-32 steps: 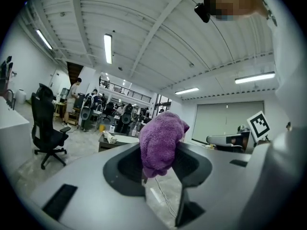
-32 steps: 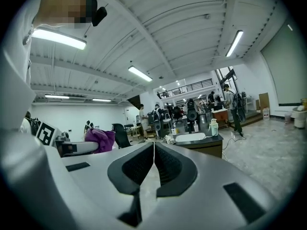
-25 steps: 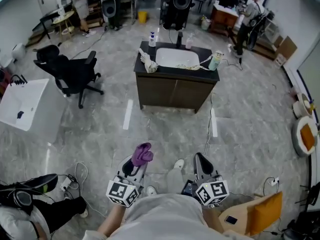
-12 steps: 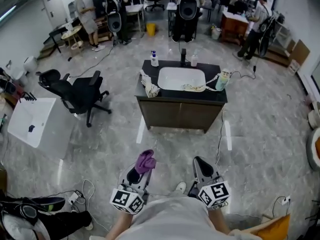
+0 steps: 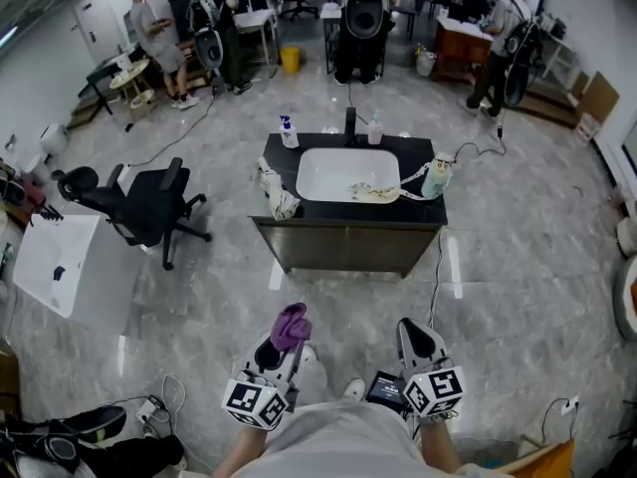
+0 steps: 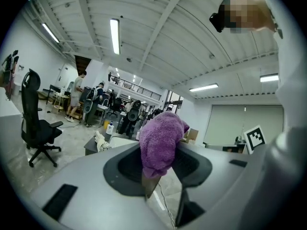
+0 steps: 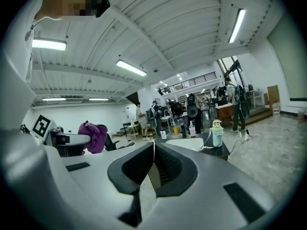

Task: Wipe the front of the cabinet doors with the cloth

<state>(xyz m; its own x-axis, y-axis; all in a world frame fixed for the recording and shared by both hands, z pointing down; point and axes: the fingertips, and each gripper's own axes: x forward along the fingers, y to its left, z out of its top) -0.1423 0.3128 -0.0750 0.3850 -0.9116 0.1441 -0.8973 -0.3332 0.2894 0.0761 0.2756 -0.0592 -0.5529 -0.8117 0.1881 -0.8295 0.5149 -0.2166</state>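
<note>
left tool (image 5: 282, 345) clamps one purple cloth (image 5: 290, 325) | right tool (image 5: 416, 336) jaws together, empty | one sink cabinet (image 5: 348, 249) well ahead | two bottles (image 5: 288, 131) at its back edge

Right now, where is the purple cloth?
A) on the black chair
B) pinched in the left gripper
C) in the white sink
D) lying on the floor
B: the purple cloth is clamped between the jaws of the left gripper, held up in front of the person and well short of the cabinet.
</note>
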